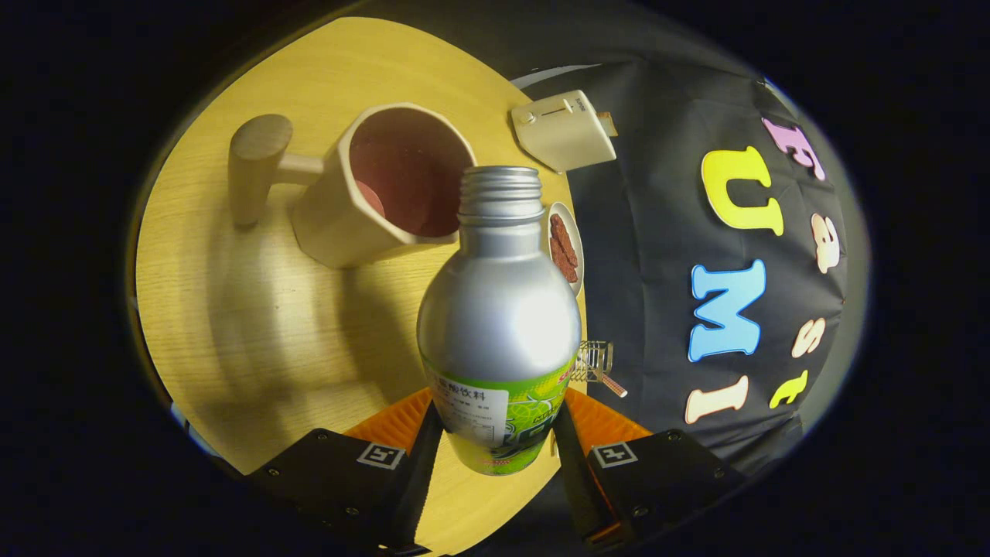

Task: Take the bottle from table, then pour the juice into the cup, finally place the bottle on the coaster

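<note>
A: What's around the bottle (499, 309)?

B: Cup (383, 186) just beyond it, beige, faceted, wooden peg handle sticking out on the side away from the wall. Toaster (563, 129) past the cup at the table's far edge. Small plate (574, 240) with dark brown pieces right behind the bottle's shoulder. Tiny wire rack (594, 360) near the table (247, 325) edge, by the bottle's label side.

A: Anything blocked?

B: Bottle neck overlaps the cup's rim, hides a bit of it. Plate half hidden by the bottle body. Bottle base sits low between the fingers, bottom edge hard to read. Can't tell what the brown pieces are. No coaster I can make out.

A: Gripper (499, 445)?

B: Both fingers clamped on the bottle's lower labelled part, one each side.

A: Bottle orientation?

B: Long axis runs straight ahead along the fingers, open threaded mouth pointing toward the cup, cap off. Whole scene is rolled, so the bottle is tipped over the table, mouth near the cup's opening. No liquid visible.
</note>
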The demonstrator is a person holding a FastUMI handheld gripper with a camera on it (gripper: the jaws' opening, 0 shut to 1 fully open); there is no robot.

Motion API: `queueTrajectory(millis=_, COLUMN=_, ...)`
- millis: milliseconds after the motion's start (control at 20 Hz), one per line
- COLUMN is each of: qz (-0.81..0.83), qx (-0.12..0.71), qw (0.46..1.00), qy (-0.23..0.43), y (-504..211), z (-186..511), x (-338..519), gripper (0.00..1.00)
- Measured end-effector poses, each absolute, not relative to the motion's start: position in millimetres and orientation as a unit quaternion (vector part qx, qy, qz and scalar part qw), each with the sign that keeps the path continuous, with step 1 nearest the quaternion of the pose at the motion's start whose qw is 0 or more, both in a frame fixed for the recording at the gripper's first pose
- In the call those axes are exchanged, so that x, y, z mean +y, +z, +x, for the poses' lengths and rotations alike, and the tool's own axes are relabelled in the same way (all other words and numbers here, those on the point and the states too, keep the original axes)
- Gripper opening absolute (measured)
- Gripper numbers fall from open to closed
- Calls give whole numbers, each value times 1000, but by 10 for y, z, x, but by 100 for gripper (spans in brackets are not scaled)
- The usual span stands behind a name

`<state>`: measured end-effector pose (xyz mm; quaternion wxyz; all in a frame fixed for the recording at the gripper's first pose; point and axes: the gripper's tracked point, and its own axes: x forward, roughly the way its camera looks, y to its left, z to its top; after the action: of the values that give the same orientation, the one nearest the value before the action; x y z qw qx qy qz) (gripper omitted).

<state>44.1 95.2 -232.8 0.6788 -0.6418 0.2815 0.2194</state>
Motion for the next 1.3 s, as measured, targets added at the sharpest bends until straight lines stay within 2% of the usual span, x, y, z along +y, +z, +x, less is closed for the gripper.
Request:
queueTrajectory(millis=650, qz=-710, qx=308, qw=601, qy=199, y=-2193, z=477, x=789, gripper=73)
queueTrajectory(millis=1300, qz=-755, qx=309, qw=547, qy=188, y=-2041, z=525, x=775, gripper=73)
